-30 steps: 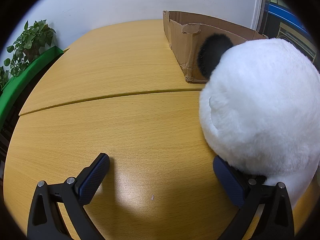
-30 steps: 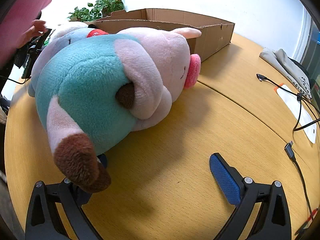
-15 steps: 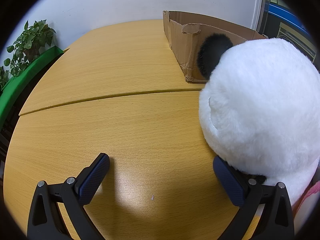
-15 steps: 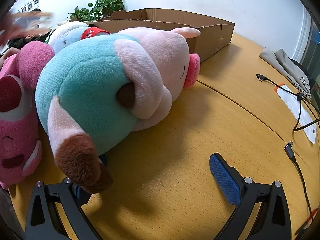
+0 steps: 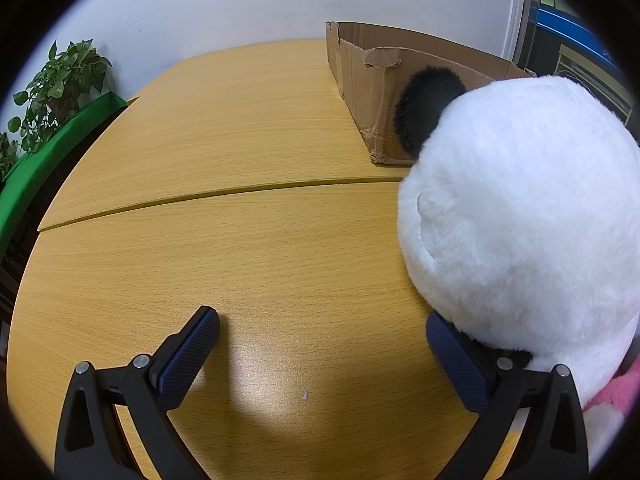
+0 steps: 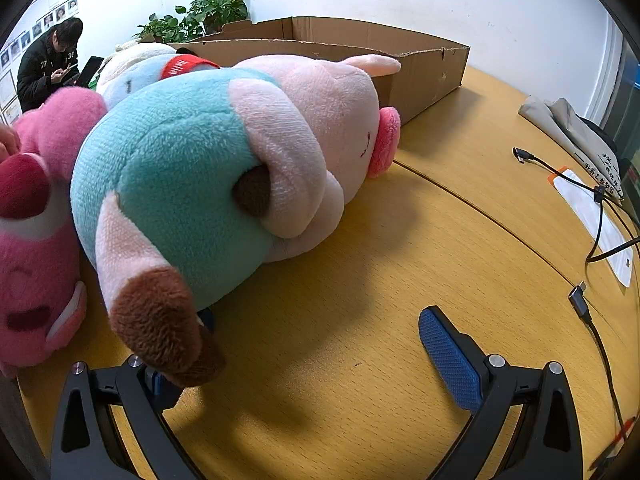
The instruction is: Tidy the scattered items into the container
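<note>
In the left wrist view a white panda plush [image 5: 520, 216] with a black ear sits on the wooden table in front of the cardboard box [image 5: 372, 76]. My left gripper [image 5: 320, 344] is open and empty; its right finger [image 5: 456, 360] touches the plush's base. In the right wrist view a teal-and-pink pig plush [image 6: 224, 168] lies on its side before the cardboard box [image 6: 424, 68]. A pink bear plush [image 6: 36, 240] lies at the left, a white-and-blue plush [image 6: 136, 72] behind. My right gripper [image 6: 316, 344] is open; the pig's brown foot [image 6: 160, 324] covers its left finger.
Cables [image 6: 596, 216], a white sheet [image 6: 600, 228] and a grey bag [image 6: 572, 132] lie on the table's right side. A potted plant [image 5: 60, 88] on a green ledge stands left of the table. A seated person [image 6: 48, 64] is far back left.
The pink bear plush has come into the right wrist view at the left and settled beside the pig. A pink edge now shows at the lower right of the left wrist view. Both grippers are still.
</note>
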Available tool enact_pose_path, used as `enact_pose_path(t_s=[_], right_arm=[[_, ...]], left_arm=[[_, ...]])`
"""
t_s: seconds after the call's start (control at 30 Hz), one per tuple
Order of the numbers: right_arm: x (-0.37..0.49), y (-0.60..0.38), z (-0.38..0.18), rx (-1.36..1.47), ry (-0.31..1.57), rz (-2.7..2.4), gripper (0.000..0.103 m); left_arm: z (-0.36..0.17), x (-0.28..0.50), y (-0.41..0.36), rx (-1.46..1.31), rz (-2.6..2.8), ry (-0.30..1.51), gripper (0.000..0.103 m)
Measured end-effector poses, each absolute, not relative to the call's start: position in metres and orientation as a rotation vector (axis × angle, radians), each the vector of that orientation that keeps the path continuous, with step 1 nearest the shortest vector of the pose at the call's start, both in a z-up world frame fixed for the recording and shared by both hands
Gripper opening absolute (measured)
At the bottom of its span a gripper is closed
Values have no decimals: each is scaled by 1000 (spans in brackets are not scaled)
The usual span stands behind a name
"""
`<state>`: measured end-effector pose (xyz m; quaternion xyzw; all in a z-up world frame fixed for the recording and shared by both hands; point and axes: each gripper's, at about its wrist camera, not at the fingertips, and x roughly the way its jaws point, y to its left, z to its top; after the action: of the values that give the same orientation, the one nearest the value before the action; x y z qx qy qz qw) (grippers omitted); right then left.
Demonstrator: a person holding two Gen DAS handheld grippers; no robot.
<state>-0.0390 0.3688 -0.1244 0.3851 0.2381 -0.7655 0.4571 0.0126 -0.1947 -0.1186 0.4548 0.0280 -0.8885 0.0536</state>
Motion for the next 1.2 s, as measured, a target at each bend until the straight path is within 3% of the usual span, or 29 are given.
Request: enact_pose_path(t_s=[0.67,1.2], right_arm=[[-39,369,-124,948,589,-1884,103],[-29,369,-122,1041,561,-1979,103]], left_arm=[[-114,41,-195,1399,-2683,150,102],[-5,159,-140,1036,-2757,289,102]])
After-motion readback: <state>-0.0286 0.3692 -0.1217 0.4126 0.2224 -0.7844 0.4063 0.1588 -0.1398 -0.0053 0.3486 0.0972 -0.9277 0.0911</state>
